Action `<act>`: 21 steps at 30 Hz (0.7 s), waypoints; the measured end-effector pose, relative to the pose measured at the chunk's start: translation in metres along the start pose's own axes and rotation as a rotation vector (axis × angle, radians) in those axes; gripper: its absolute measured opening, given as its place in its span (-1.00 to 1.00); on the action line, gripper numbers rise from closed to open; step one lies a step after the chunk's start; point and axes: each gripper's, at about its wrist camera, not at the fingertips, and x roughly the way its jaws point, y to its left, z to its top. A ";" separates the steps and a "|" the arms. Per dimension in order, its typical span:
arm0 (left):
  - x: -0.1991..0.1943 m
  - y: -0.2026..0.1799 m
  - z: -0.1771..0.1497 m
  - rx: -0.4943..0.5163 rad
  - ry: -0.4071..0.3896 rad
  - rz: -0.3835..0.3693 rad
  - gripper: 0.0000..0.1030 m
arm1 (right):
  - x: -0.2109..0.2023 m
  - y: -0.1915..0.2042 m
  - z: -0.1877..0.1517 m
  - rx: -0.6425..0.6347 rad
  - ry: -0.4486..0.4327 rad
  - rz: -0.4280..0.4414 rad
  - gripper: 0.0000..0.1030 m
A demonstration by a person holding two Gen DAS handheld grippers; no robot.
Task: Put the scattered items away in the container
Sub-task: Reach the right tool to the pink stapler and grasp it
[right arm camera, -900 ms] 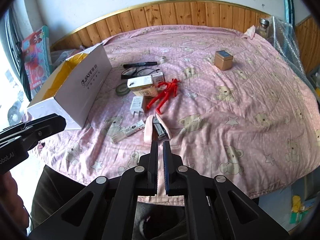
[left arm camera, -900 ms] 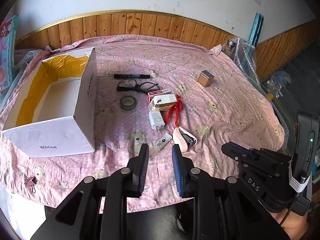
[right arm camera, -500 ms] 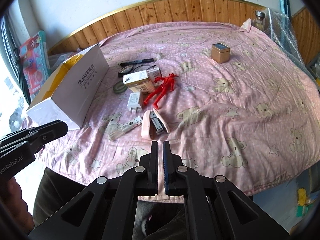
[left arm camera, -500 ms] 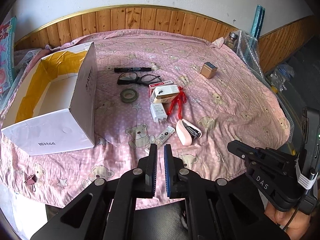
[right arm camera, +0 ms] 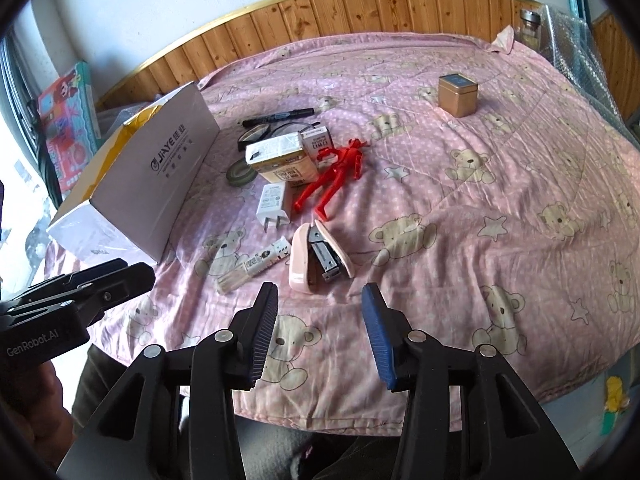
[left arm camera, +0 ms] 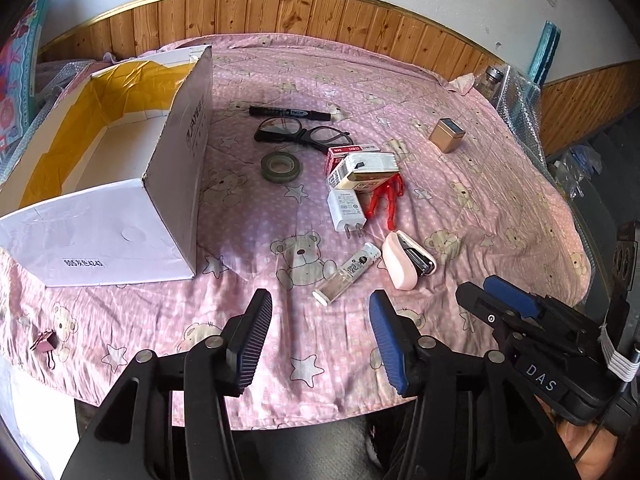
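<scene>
Both hand-held grippers spread wide, holding nothing

White cardboard box (right arm camera: 160,184) printed "JIAYE", left of frame; glossy pink stapler (right arm camera: 316,256) on quilted teddy-print bedspread (right arm camera: 500,184).

Place: a home, probably a bedroom.
Surface: pink quilt (left arm camera: 460,184) printed with teddy bears and stars, spread like bedding.
Walls: white plaster above wooden panelling (left arm camera: 280,12).
Clutter: children's picture box (right arm camera: 66,132) leaning at the side.

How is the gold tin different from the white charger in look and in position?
The gold tin is a metallic cube standing alone at the far right; the white charger is flat, pronged, lying among the clutter. Both rest on the pink quilt, outside the box.
</scene>
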 end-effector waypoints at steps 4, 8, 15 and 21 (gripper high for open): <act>0.016 0.002 0.003 0.000 0.032 0.006 0.02 | 0.009 -0.003 0.003 0.009 0.012 0.024 -0.09; 0.027 0.001 0.006 0.005 0.057 0.014 0.02 | 0.011 0.004 0.009 -0.026 -0.008 0.055 -0.09; 0.039 0.003 0.010 -0.001 0.073 0.031 0.03 | 0.032 0.025 0.009 -0.156 0.000 0.097 -0.09; 0.047 0.007 0.006 -0.007 0.095 0.042 0.03 | 0.058 -0.007 0.013 -0.065 0.053 0.093 -0.10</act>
